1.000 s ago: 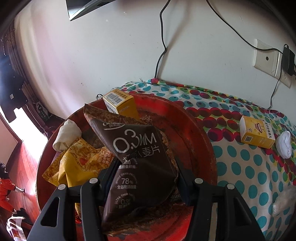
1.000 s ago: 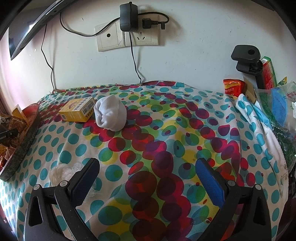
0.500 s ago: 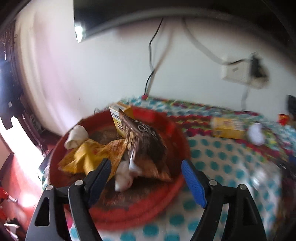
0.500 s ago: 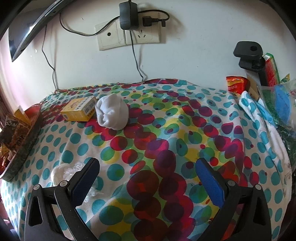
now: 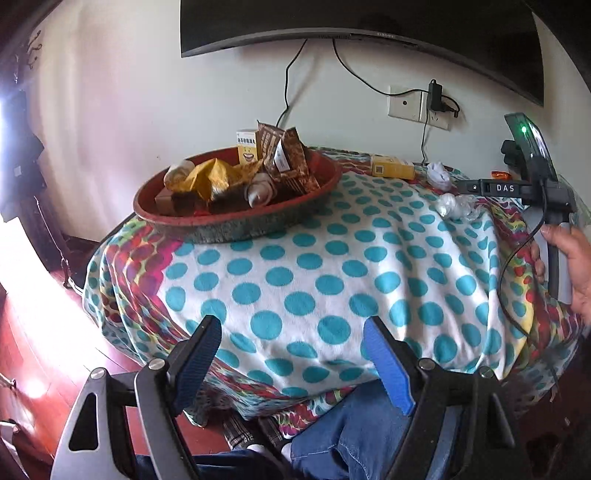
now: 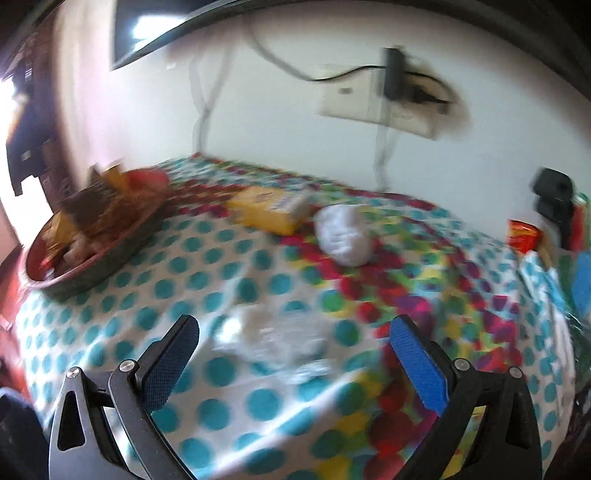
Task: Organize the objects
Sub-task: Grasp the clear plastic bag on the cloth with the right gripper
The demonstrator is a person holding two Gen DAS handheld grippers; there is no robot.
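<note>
A red round basket (image 5: 168, 216) (image 6: 85, 271) on the dotted tablecloth holds brown snack bags (image 5: 291, 162), a yellow bag (image 5: 210, 177) and a small yellow box (image 5: 247, 146). Another yellow box (image 5: 391, 167) (image 6: 269, 208), a white rolled sock (image 5: 437, 173) (image 6: 343, 234) and a clear crumpled plastic wrap (image 5: 452, 205) (image 6: 280, 343) lie on the cloth. My left gripper (image 5: 293, 365) is open and empty, back at the table's near edge. My right gripper (image 6: 295, 363) is open and empty, just short of the plastic wrap; its view is blurred.
A wall-mounted screen (image 5: 354, 22), a socket plate (image 5: 417, 107) with charger and cables hang behind the table. A red snack pack (image 6: 522, 234) and a black clamp (image 6: 554, 199) stand at the far right. The person's jeans (image 5: 354, 435) show below the table edge.
My left gripper let go of the brown bag into the basket and pulled far back to the table's near edge. My right gripper swung left and drew back, toward the plastic wrap.
</note>
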